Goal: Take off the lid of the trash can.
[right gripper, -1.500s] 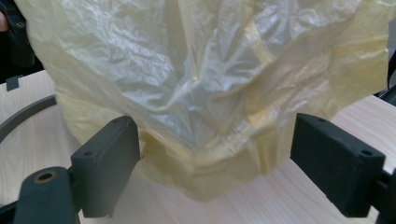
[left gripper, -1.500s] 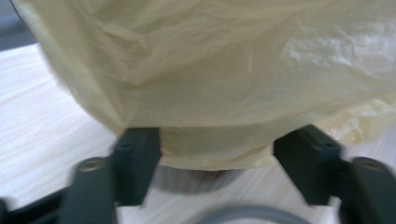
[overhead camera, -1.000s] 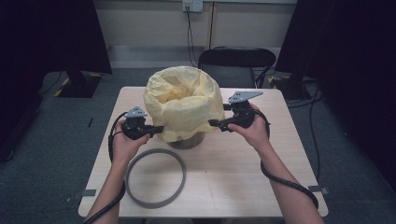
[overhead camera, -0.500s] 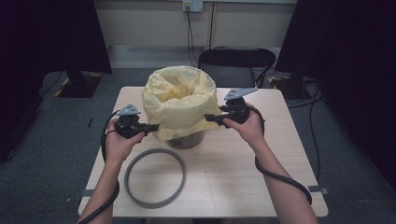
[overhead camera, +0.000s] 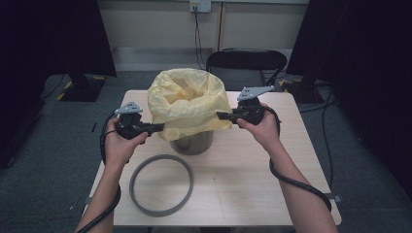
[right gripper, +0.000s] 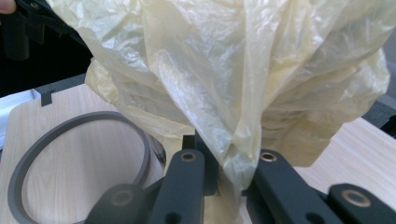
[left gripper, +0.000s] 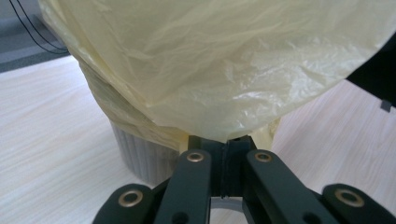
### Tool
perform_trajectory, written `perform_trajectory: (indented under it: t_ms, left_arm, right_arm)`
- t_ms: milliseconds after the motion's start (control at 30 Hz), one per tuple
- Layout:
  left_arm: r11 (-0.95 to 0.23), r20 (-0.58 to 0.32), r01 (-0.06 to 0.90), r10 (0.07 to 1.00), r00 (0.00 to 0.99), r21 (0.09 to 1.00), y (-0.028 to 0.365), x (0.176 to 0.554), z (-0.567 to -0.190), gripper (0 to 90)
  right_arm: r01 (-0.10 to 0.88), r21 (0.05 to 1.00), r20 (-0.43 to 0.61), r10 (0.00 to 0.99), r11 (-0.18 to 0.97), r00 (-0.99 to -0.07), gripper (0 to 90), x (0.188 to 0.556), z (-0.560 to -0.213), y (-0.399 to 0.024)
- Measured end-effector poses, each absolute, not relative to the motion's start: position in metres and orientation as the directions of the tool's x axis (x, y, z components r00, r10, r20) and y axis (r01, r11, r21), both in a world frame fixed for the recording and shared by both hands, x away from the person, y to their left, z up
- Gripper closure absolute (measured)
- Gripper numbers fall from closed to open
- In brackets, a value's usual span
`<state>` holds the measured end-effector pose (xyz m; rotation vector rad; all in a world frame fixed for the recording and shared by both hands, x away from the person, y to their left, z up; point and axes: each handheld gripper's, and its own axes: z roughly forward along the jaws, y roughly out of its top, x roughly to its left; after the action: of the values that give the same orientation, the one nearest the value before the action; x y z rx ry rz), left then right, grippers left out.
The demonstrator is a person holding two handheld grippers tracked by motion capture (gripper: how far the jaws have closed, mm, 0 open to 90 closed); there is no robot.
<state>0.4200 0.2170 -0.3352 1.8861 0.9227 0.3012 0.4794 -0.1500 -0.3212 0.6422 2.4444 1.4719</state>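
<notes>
Holding a yellow plastic bag (overhead camera: 188,104) by its turned-down hem, item by item: bag, thin and crinkled, mouth open upward, draped over a grey ribbed bin (overhead camera: 192,142) standing near the centre of the surface (overhead camera: 243,184). Left gripper (overhead camera: 159,127), at the bag's 9 o'clock, clenched on the hem edge, film pinched between its closed tips. Right gripper (overhead camera: 221,116), at the bag's 3 o'clock, jaws just closing, now grasping a bunched fold of film that runs down between them. Grey ring (overhead camera: 161,184), lying flat on the surface at the bin's 7 o'clock, apart from it. Risks, as judged: film this thin likely tears or stretches at either pinch if the hands pull apart too hard; the left hold is on the very edge and may slip free; an uneven lift could drag the light bin sideways or tip it toward the ring; slack film may collapse into the mouth.
</notes>
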Motion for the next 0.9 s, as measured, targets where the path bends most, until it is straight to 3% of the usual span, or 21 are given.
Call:
perform_trajectory:
  t_ms: [900]
  left_arm:
    - [-0.221,-0.120,0.414,0.747,0.654,0.883,0.210,0.424,-0.272,90.0]
  right_arm:
    - [0.162,0.898,-0.065,0.489,0.408,-0.870,87.0,0.474,-0.274,-0.142]
